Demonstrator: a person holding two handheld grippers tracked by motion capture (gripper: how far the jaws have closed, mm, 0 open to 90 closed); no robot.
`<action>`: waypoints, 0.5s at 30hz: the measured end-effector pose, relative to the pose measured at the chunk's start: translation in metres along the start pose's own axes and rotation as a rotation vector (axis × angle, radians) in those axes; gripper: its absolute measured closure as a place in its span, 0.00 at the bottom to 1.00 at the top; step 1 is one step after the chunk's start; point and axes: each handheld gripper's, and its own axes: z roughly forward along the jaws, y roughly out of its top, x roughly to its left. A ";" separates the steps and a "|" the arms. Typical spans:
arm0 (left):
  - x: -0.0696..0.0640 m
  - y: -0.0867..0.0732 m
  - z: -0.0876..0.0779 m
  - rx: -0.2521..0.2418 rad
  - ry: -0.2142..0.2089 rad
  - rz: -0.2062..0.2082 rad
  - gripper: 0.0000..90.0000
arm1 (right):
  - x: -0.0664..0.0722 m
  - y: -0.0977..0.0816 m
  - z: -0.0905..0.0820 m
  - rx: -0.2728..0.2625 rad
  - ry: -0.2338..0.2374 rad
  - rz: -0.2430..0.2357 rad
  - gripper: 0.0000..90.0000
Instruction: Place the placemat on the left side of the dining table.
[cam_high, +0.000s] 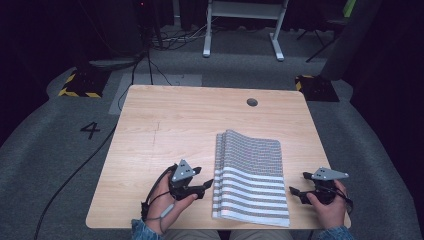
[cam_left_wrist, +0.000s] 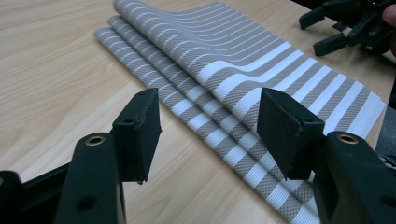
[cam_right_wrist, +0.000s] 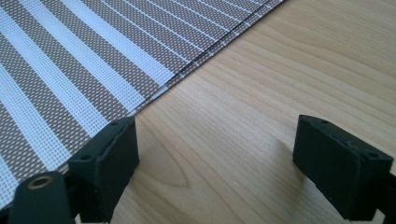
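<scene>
While both grippers gape empty, left (cam_left_wrist: 208, 135) and right (cam_right_wrist: 240, 161), mats (cam_high: 252, 177) look light, floppy; probably grab edges.

Surroundings of a light wooden desk (cam_high: 170, 125) on grey carpet (cam_high: 55, 165)

The desk has a round grommet hole (cam_high: 252, 102) near its far right edge. On the carpet to the left is a black number 4 (cam_high: 90, 130), and a black cable (cam_high: 75, 175) runs past it toward the near side. Two black bases with yellow-and-black hazard stripes sit beyond the far corners, one left (cam_high: 80, 85) and one right (cam_high: 316, 86). A pale floor panel (cam_high: 160, 82) lies just behind the desk. Farther back stands a white frame on two legs (cam_high: 242, 27), with tangled cables (cam_high: 175, 35) to its left.
</scene>
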 end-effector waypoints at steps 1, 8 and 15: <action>-0.003 0.001 0.004 0.003 -0.005 0.004 0.44 | 0.000 0.001 0.001 -0.002 -0.004 -0.001 0.16; -0.012 0.009 0.031 0.021 -0.032 -0.011 0.43 | 0.001 0.004 0.005 -0.007 -0.007 0.008 0.16; -0.009 0.012 0.056 0.037 -0.032 -0.024 0.39 | 0.001 0.006 0.007 0.000 -0.007 0.001 0.16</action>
